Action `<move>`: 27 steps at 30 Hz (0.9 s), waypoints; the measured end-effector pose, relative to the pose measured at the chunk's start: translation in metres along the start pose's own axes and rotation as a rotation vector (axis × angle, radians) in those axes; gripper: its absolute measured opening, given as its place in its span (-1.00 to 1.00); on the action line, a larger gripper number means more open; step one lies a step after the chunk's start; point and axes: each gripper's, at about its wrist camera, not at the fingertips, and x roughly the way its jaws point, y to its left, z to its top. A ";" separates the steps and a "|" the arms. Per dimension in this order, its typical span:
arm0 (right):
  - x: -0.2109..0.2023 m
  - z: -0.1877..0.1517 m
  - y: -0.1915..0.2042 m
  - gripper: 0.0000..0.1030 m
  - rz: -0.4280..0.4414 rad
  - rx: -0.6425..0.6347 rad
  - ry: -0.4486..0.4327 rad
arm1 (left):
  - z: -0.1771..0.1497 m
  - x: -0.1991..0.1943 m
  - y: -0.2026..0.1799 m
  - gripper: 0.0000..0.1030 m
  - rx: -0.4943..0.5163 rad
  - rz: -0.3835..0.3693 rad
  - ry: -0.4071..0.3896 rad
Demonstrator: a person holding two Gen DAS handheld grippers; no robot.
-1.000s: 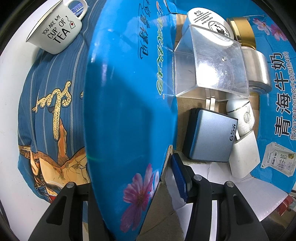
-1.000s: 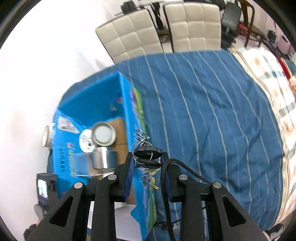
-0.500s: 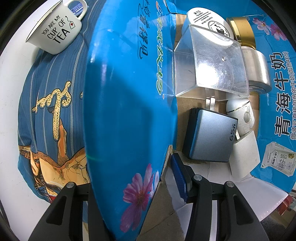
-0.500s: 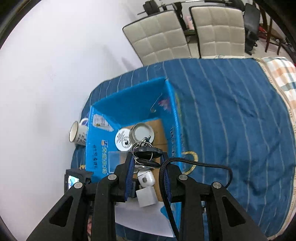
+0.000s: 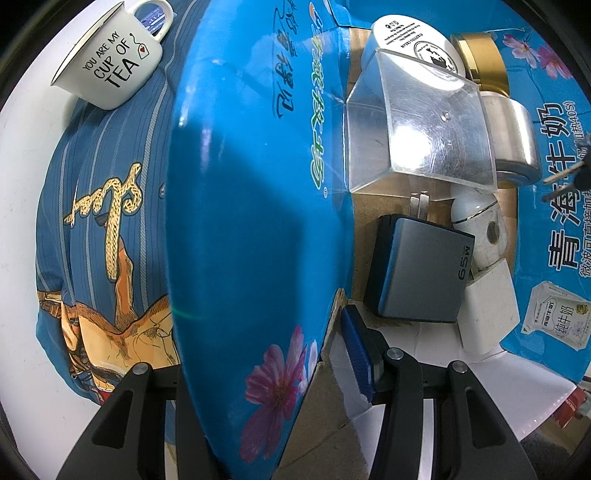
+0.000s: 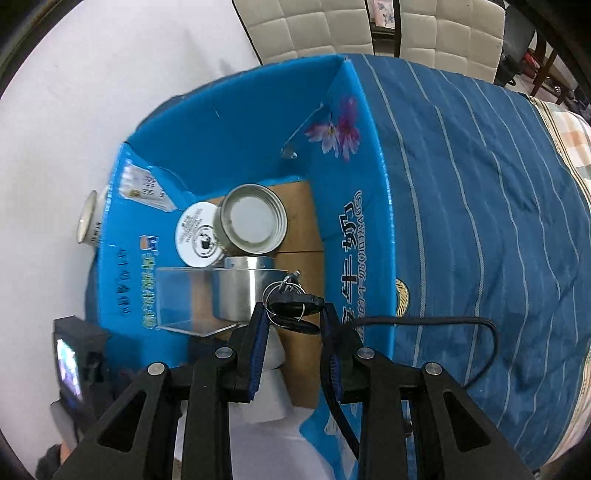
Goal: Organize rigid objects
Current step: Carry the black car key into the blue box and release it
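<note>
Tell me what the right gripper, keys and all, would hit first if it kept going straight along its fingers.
Probably the steel tin lying in the blue box: the right gripper, shut on the key bunch, points down at it. Depth is unclear, so it might pass beside it to the cardboard floor.

The white mug (image 5: 110,70) at 11 o'clock carries the words "YOU ARE MY CUP OF TEA". The grey charger (image 5: 421,273) shows "65W". The blue carton (image 5: 561,206) wall at 3 o'clock bears the large characters "青海牛奶", and the small pack printed under them reads "纯牛奶".

striped blue cloth (image 6: 480,184), padded chairs (image 6: 436,29)
</note>
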 end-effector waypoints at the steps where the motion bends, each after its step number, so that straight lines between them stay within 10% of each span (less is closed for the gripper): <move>1: 0.004 0.001 0.000 -0.40 -0.008 0.002 0.004 | 0.000 0.000 0.000 -0.10 0.000 0.000 0.000; 22: 0.021 0.010 0.008 -0.37 -0.080 0.009 0.076 | 0.000 0.002 0.002 -0.10 -0.004 -0.005 0.001; 27: 0.014 0.007 0.011 0.17 -0.053 0.009 0.068 | -0.001 0.002 0.002 -0.10 -0.003 -0.005 0.000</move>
